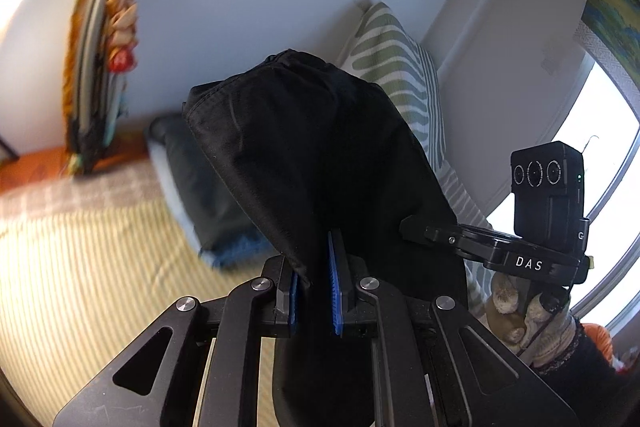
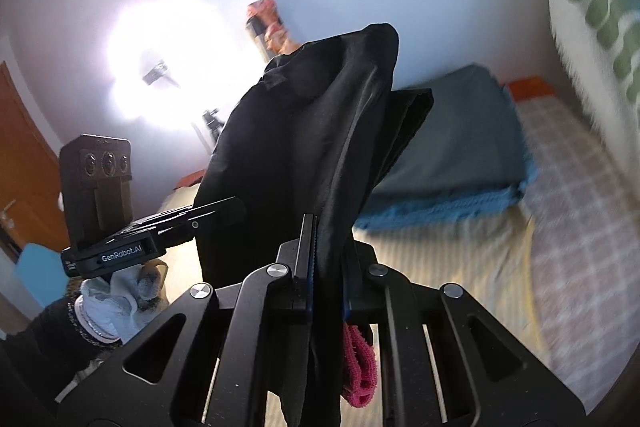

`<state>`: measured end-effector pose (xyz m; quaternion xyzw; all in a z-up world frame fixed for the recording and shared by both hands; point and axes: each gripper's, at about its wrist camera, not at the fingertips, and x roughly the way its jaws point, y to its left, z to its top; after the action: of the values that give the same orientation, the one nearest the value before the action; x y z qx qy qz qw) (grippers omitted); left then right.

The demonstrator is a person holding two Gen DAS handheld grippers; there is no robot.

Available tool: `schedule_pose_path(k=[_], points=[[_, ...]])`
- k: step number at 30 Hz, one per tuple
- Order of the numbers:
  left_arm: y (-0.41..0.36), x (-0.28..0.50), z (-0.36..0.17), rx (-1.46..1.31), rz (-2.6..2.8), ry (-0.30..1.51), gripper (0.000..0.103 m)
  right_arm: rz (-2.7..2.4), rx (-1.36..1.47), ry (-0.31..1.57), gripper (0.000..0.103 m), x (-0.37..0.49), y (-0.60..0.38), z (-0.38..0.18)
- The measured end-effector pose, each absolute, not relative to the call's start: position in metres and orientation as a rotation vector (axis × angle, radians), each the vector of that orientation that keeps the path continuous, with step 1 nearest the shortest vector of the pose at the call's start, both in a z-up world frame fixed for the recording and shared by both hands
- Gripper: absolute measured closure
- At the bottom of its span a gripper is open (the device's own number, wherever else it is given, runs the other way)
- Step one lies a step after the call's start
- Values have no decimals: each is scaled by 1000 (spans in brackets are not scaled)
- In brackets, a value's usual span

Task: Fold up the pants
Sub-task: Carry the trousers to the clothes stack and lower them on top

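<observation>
Room: a bedroom with pale walls, a bright window on one side and a hanging bundle of colourful cloth (image 1: 104,59) on the wall.
Bed: a bed (image 2: 472,267) with a striped yellow cover and a checked spread lies below both cameras; there is no worktop in view.
On the bed: a folded grey-blue blanket (image 2: 452,155) lies flat near the wall, and a green-and-white wavy-patterned pillow (image 1: 396,67) stands against the wall beside it.
Pants: the black pants (image 1: 312,155) are lifted off the bed and hang in the air between the two tools, bunched in thick folds, not spread flat.
Long axis: from what shows, the cloth runs up and away from each pair of tongs and also drapes down behind them; which end is waist and which is hem I cannot tell.
Relation to bed: the pants are above the striped cover, in front of the blanket, and do not visibly touch it.
Nearer hand: both hold the garment alike; neither looks nearer than the other.
Left tongs (image 1: 314,291): partly spread, with a seamed edge of the pants lying against one blue pad and a gap to the other; whether the grip is firm I cannot tell.
Right tongs (image 2: 326,283): pressed together on a thick fold of the pants.
Small thing: a pink cloth (image 2: 360,371) shows under the right tongs, behind the black cloth.
Next move, as a judgement: the garment likely needs lowering onto the bed to lay its length out.
</observation>
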<state>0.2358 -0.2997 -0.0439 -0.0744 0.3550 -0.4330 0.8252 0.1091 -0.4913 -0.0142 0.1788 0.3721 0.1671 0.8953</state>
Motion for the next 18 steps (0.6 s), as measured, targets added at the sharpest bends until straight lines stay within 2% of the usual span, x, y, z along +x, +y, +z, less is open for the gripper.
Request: schedule_pose_path(k=[10,18], points=[[-354,307,-31,-62,-907,694,93,268,268,759,93,196,-520,3],[-377,364,-40,-50,-859,706,93,224,220,771,93,265,-534,-11]])
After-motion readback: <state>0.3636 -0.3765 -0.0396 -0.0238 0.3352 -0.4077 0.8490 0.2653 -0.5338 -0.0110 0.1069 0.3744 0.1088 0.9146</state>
